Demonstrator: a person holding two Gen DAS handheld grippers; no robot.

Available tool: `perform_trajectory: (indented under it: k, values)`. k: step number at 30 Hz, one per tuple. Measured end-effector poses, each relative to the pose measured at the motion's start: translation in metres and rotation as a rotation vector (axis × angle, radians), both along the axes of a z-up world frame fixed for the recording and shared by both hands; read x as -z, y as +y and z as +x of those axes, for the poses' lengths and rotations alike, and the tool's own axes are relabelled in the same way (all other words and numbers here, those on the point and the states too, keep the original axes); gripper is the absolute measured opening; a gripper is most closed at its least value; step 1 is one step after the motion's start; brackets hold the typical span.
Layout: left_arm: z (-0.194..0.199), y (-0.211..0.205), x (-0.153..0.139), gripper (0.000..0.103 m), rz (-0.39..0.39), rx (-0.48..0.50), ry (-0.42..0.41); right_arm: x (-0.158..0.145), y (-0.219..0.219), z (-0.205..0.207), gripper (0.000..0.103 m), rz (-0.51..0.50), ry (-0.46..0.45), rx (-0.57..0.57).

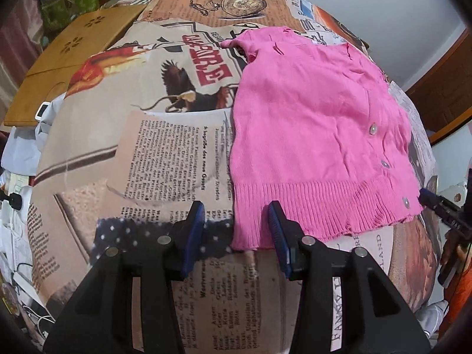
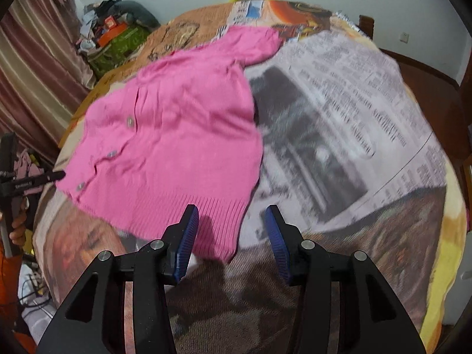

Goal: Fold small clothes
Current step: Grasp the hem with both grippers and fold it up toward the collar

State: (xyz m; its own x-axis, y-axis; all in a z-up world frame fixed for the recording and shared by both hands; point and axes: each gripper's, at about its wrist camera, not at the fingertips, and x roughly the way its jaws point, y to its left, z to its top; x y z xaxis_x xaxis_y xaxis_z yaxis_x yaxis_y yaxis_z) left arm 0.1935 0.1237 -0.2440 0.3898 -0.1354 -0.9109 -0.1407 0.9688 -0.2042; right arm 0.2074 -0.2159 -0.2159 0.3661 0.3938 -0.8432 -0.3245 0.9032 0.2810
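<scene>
A small pink knitted cardigan (image 1: 318, 135) with a buttoned front lies flat on a newspaper-print bedspread (image 1: 165, 153); it also shows in the right wrist view (image 2: 177, 135). My left gripper (image 1: 236, 221) is open and empty, its jaws straddling the cardigan's near left hem corner. My right gripper (image 2: 231, 227) is open and empty, straddling the near right hem corner. The right gripper's tip (image 1: 433, 200) shows beside the buttoned hem corner in the left wrist view. The left gripper's tip (image 2: 56, 175) shows at the left in the right wrist view.
A dark polka-dot cloth (image 1: 141, 236) lies left of the cardigan near my left gripper. A wooden board (image 1: 73, 59) sits at the far left. Clutter and a green bag (image 2: 118, 47) stand by the curtain. A wooden headboard (image 2: 427, 82) is at the right.
</scene>
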Motion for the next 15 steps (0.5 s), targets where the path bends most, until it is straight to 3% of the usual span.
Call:
perform_trajectory:
  k: [1,3,5,6,8,15]
  values:
    - [0.0,-0.001,0.0,0.033,-0.011,0.003,-0.004,0.003,0.002,-0.001,0.044,0.0,0.006,-0.006]
    - [-0.001,-0.006,-0.001,0.012,-0.038,0.024,-0.009,0.004,0.006,-0.003,0.046,-0.005,-0.014,-0.013]
    - [-0.001,-0.012,-0.003,0.007,-0.027,0.037,-0.015,0.004,0.009,-0.003,0.035,-0.005,-0.02,-0.026]
    - [-0.001,-0.015,-0.004,0.007,-0.012,0.04,-0.019,0.005,0.01,-0.004,0.03,0.011,-0.015,-0.038]
    - [-0.001,-0.018,-0.005,0.007,0.001,0.044,-0.022,0.004,0.013,-0.004,0.008,0.023,-0.016,-0.055]
    - [0.002,-0.015,-0.038,0.006,0.025,0.034,-0.112,-0.01,0.018,-0.004,0.007,0.04,-0.079,-0.07]
